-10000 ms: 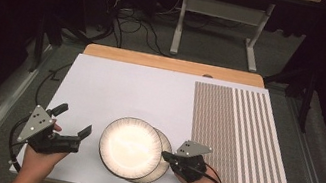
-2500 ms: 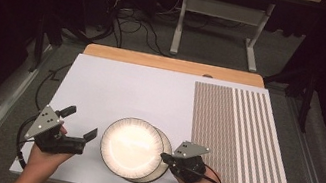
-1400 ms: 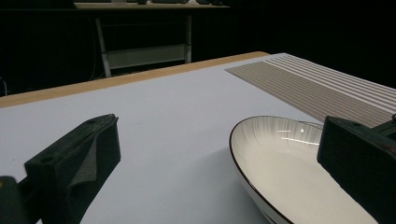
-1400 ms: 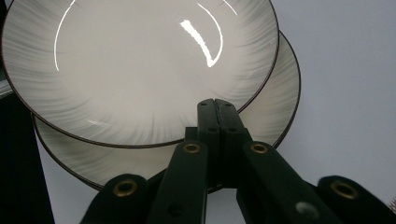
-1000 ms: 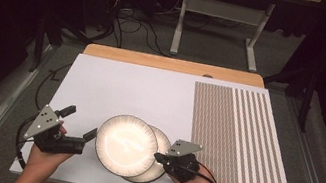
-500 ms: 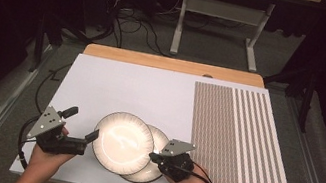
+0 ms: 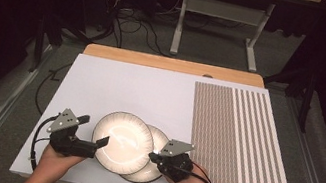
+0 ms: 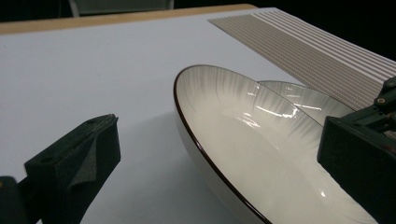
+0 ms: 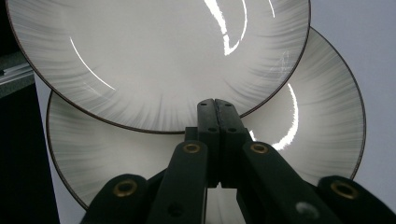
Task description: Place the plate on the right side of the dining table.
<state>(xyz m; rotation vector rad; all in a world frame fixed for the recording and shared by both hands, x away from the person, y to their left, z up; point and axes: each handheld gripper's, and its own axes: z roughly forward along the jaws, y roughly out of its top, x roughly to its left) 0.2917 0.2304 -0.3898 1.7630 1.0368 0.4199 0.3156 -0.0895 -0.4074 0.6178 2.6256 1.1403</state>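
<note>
- Upper plate (image 7: 122, 141): white, dark rim, lies offset on the lower plate (image 7: 154, 163) at the near edge of the white table (image 7: 116, 83). No readable writing.
- Right gripper (image 7: 155, 156): jaws pressed together, tips at the upper plate's rim; can't tell whether the rim is pinched.
- Left gripper (image 7: 92, 132): jaws wide apart, straddling the upper plate's left rim, not clamped.
- Striped mat (image 7: 238, 140) covers the table's right side, well apart from the plates.

Both plates, the upper plate (image 7: 122, 141) and the lower plate (image 7: 155, 170), are glossy white with faint grey radial streaks and thin dark brown rims. The white mat (image 7: 130, 91) carries tan stripes at frame right; the grippers' jaws are black.
</note>
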